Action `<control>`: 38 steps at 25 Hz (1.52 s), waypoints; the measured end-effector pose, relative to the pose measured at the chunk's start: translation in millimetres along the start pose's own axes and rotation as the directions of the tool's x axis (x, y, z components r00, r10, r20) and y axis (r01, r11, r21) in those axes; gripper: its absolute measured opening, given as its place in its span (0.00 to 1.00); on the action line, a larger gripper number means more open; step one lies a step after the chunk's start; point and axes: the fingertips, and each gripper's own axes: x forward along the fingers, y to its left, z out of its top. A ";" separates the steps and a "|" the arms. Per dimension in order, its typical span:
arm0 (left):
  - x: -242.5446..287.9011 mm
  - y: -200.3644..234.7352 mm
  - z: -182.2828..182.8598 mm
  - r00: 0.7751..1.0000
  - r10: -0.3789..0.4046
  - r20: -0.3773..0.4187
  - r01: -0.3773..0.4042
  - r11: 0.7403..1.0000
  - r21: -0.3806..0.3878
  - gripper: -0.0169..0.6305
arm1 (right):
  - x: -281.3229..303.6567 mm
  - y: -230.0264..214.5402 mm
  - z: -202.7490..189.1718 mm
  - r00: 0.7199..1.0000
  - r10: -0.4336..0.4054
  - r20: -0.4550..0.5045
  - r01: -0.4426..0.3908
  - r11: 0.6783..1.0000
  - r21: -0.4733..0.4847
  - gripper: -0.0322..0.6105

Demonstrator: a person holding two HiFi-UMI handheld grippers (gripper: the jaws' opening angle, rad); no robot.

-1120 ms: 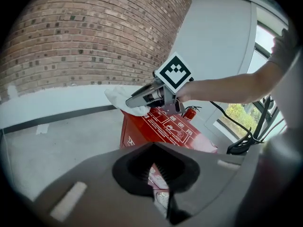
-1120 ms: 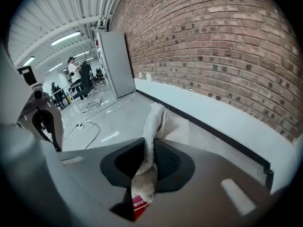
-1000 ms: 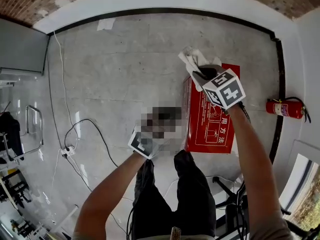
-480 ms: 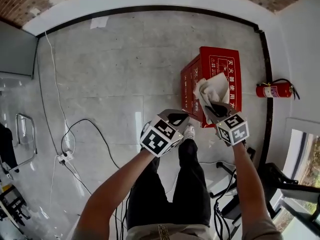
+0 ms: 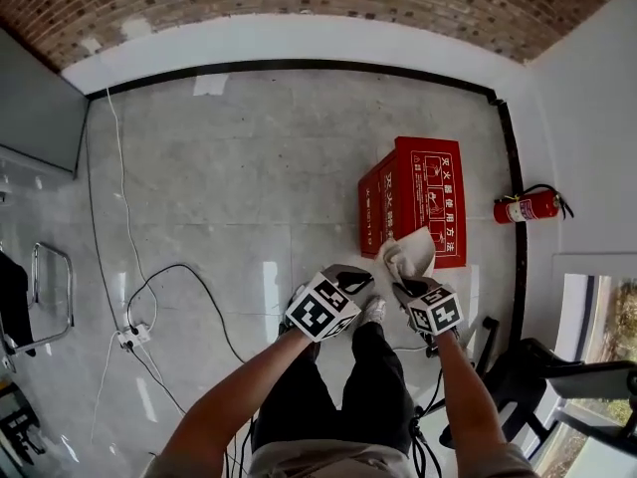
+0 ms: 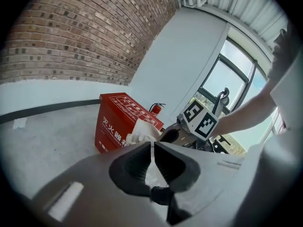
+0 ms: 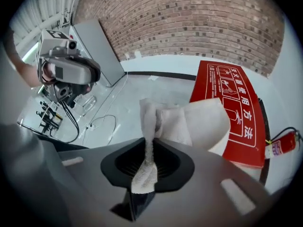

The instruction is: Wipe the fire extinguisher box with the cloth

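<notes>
The red fire extinguisher box [image 5: 418, 202] stands on the grey floor near the right wall, with white print on its top. My right gripper [image 5: 403, 279] is shut on the white cloth [image 5: 410, 254], which hangs in the air just in front of the box's near edge, apart from it. In the right gripper view the cloth [image 7: 189, 124] is pinched between the jaws of my right gripper [image 7: 147, 148], with the box [image 7: 232, 103] beyond. My left gripper [image 5: 353, 279] is held beside the right one. Its jaws are shut on nothing in the left gripper view [image 6: 153, 148].
A red fire extinguisher [image 5: 528, 207] lies on the floor against the right wall. Cables and a power strip [image 5: 129, 337] trail at the left. A grey panel [image 5: 40, 108] stands at far left, a brick wall [image 5: 299, 3] behind. My legs and shoe [image 5: 373, 312] are below the grippers.
The right gripper and cloth have come off the box's top and drawn back toward my body. The box now lies farther away. The left gripper rose beside the right one.
</notes>
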 end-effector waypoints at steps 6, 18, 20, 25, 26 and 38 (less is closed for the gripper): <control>-30.0 -17.7 -9.3 1.000 0.012 -0.018 -0.013 0.999 -0.047 0.04 | -52.7 54.6 56.9 0.979 0.125 0.160 -0.130 0.991 0.021 0.16; -137.7 -33.2 47.1 0.963 0.028 0.268 0.039 0.970 -0.240 0.53 | -165.0 169.2 163.8 0.814 0.476 0.334 -0.404 0.876 -0.263 0.16; -151.9 -39.1 56.4 0.957 -0.007 0.291 0.075 0.972 -0.224 0.55 | -186.1 183.8 174.0 0.792 0.520 0.320 -0.422 0.845 -0.329 0.16; -182.3 -81.8 95.2 0.907 -0.183 0.378 0.231 0.969 -0.084 0.65 | -238.7 218.6 190.1 0.714 0.651 0.257 -0.496 0.730 -0.471 0.16; -189.0 -94.0 102.9 0.889 -0.229 0.395 0.268 0.962 -0.044 0.65 | -247.9 225.8 190.6 0.692 0.681 0.240 -0.521 0.701 -0.487 0.16; -225.4 -118.4 138.7 0.861 -0.267 0.433 0.209 0.962 0.177 0.34 | -253.2 223.6 202.9 0.698 0.679 0.228 -0.518 0.698 -0.495 0.17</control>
